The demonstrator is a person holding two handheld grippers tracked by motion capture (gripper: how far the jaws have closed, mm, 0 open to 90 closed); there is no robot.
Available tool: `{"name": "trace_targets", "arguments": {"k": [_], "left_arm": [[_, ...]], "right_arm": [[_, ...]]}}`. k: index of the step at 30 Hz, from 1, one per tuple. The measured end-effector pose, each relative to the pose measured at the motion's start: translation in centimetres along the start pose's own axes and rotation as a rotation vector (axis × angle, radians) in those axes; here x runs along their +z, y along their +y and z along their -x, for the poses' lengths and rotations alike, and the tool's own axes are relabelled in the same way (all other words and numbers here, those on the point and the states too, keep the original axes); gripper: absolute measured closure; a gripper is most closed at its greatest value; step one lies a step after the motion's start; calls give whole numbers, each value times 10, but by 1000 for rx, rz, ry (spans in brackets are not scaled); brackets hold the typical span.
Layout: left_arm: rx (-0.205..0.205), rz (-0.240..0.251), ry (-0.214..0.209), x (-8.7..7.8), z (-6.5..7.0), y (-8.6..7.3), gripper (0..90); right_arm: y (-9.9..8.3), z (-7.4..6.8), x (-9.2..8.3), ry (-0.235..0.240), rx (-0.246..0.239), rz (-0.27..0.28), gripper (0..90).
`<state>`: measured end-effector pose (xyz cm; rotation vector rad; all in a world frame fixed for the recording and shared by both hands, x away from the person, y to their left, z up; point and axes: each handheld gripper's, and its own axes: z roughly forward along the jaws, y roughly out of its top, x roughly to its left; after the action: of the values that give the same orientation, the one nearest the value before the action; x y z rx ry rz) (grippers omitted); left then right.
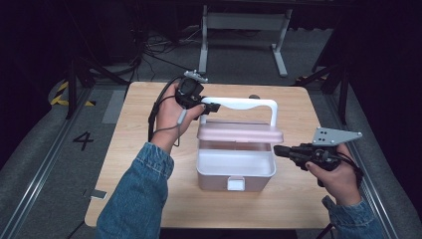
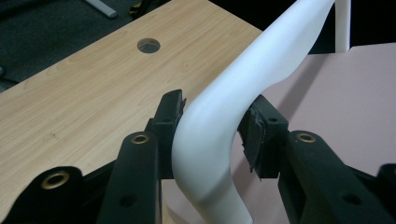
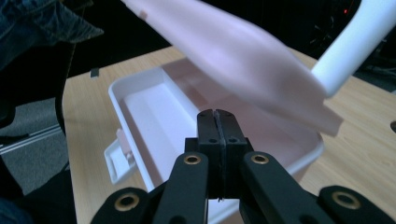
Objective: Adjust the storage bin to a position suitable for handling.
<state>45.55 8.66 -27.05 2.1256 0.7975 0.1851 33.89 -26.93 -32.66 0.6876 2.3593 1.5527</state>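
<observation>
Light wooden table (image 1: pixel 144 134) with rounded corners, middle of the high view; dark room and grey floor (image 1: pixel 45 144) around. Smooth pink box (image 1: pixel 235 169) at centre, lid (image 1: pixel 240 132) lifted. Left gripper (image 1: pixel 209 107) squeezing curved white handle (image 2: pixel 219 121). Right gripper (image 1: pixel 278 149) pinched closed, holding nothing.

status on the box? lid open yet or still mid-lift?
Done: the front latch hangs free and the pink lid is off the box rim. In hand: the left gripper clamps the white handle, holding the lid partly raised. The right gripper, jaws shut and empty, waits beside the box. Left: likely swinging the lid fully back.
</observation>
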Motion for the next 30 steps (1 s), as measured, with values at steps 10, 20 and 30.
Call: {"name": "trace_targets", "arguments": {"k": [10,20,30], "left_arm": [[2,21,-41,-2,0,-9,504],[60,12,-17,-24,-1,-39,384],[90,65,-1,-54,-2,-62,397]], "right_arm": [[1,2,2,6,20,37,900],[1,2,2,8,23,34,900],[3,3,3,10,43,41,900]]}}
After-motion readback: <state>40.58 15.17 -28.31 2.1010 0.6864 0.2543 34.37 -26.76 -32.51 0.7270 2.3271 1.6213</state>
